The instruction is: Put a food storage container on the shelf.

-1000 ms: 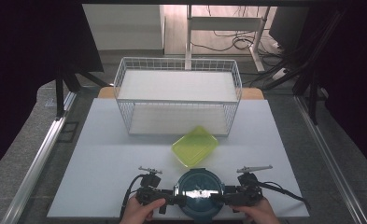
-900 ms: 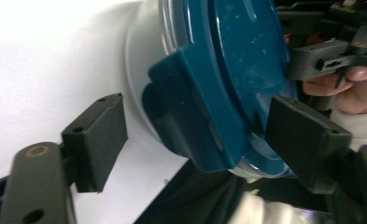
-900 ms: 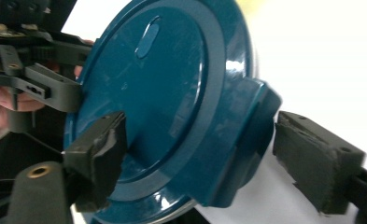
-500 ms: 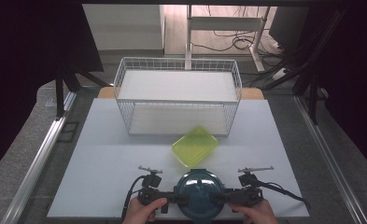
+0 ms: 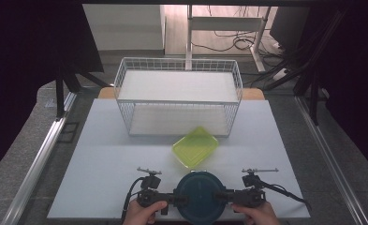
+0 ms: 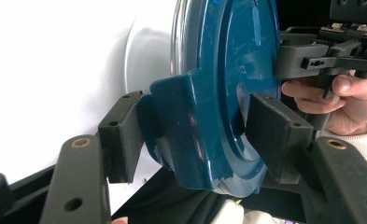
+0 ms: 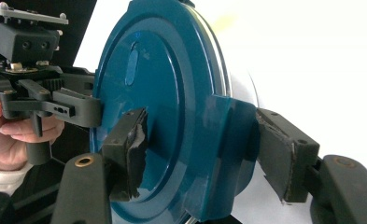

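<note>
Lid (image 5: 200,194) tabs sit between both my grippers, left (image 5: 176,199) and right (image 5: 223,197), jaws just closing, so I'd squeeze evenly before lifting it level.

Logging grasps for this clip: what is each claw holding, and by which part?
Both hold the round dark-blue plastic lid: left claw clamps its side tab, right claw the opposite tab; both have just been closing.

The round, dark teal lid (image 5: 200,194) sits at the near edge of the white table (image 5: 102,154), midway along it — flat side up, with raised concentric rings, a small oval slot and a clip tab on each of two opposite sides. Its surface is glossy — a clear rim shows beneath it.
</note>
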